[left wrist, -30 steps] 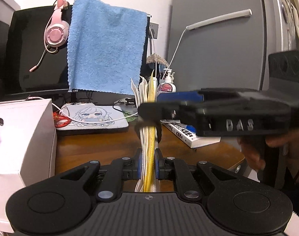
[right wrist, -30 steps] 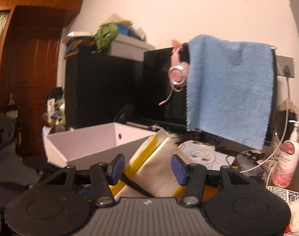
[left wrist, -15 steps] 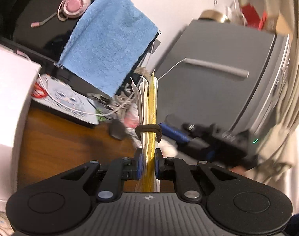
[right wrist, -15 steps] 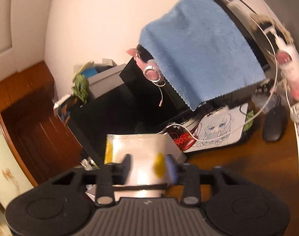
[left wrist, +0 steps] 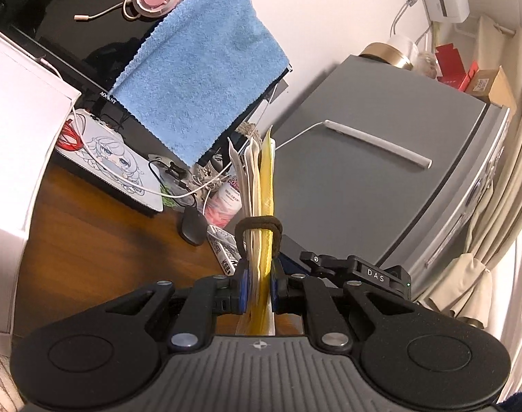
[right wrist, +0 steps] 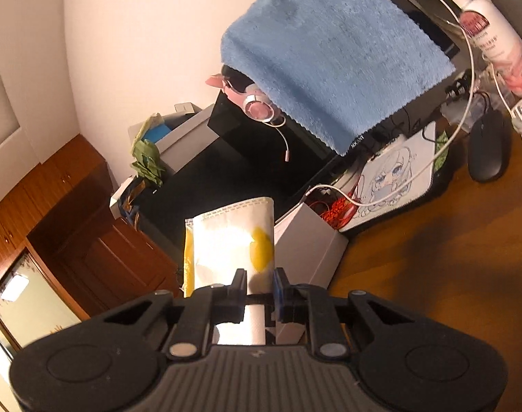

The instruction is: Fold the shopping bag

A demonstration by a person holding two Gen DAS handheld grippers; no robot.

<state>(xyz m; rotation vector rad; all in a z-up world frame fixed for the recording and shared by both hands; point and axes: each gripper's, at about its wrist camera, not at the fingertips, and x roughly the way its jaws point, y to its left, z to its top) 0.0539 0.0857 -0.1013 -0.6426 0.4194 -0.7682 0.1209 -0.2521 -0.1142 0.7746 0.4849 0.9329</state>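
Note:
The shopping bag (left wrist: 261,178) is white and yellow, folded into a flat stack of layers seen edge-on in the left wrist view, with a dark strap (left wrist: 257,222) looped around it. My left gripper (left wrist: 258,286) is shut on this stack, held above the desk. In the right wrist view the same bag (right wrist: 231,240) shows its broad white face with a yellow patch, and my right gripper (right wrist: 260,286) is shut on its lower part. The other gripper's black body marked DAS (left wrist: 367,273) lies just right of the left one.
A wooden desk (left wrist: 99,240) lies below, with a white box (left wrist: 17,137), a black mouse (left wrist: 193,224), an illustrated pad (left wrist: 116,168), cables and a lotion bottle (right wrist: 490,34). A blue towel (left wrist: 199,68) hangs over a monitor. A grey fridge (left wrist: 381,178) stands right.
Both grippers have tilted and risen, so the room appears rotated. The right gripper, open around the bag a second ago, has shut on it. The left grip on the bag is unchanged.

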